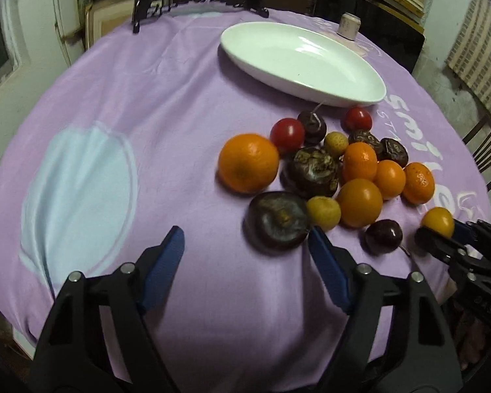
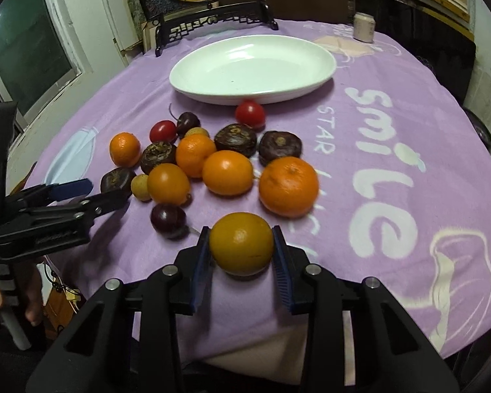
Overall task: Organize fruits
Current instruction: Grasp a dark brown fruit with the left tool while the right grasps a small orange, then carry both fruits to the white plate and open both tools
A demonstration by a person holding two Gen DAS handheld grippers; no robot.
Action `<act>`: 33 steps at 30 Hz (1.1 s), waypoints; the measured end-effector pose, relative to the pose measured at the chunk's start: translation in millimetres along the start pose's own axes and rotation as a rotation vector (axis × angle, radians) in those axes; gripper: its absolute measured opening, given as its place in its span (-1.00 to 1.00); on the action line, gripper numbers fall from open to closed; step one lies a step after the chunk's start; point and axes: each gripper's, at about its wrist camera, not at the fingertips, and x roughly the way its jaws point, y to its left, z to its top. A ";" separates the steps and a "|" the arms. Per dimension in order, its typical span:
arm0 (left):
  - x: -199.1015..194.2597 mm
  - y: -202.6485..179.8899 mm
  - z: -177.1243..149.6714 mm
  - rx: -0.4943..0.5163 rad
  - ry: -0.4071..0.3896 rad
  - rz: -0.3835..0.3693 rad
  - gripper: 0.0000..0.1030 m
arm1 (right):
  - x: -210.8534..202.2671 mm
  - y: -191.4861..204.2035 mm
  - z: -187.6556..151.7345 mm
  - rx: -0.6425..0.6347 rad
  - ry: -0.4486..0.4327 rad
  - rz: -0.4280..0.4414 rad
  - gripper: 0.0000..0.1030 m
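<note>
One fruit in hand | your right gripper (image 2: 241,245) is clamped on a yellow-orange fruit (image 2: 241,243), near the table's front edge | left gripper (image 1: 245,249) spread, holding nothing, beside the fruit pile (image 1: 327,170) | white dish (image 2: 252,68) bare, apparently the destination.

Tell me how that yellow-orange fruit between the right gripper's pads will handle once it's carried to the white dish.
The yellow-orange fruit looks round and smooth-skinned, so it may slip or pivot between the right gripper's narrow pads. It seems firm, probably not easily crushed. Released in the shallow, sloped white dish, it will likely roll toward the middle.
</note>
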 end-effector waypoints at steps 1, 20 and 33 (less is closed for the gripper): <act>1.2 -6.1 0.4 0.024 -0.001 -0.004 0.41 | 0.4 -2.2 -0.6 0.009 0.006 0.002 -0.28; -32.6 -28.0 60.6 0.100 -0.091 -0.098 -0.22 | -3.7 -16.4 46.8 -0.017 -0.042 0.036 -0.28; 91.8 -26.2 277.3 0.016 0.009 -0.040 -0.22 | 123.0 -66.0 257.5 -0.010 0.033 -0.014 -0.29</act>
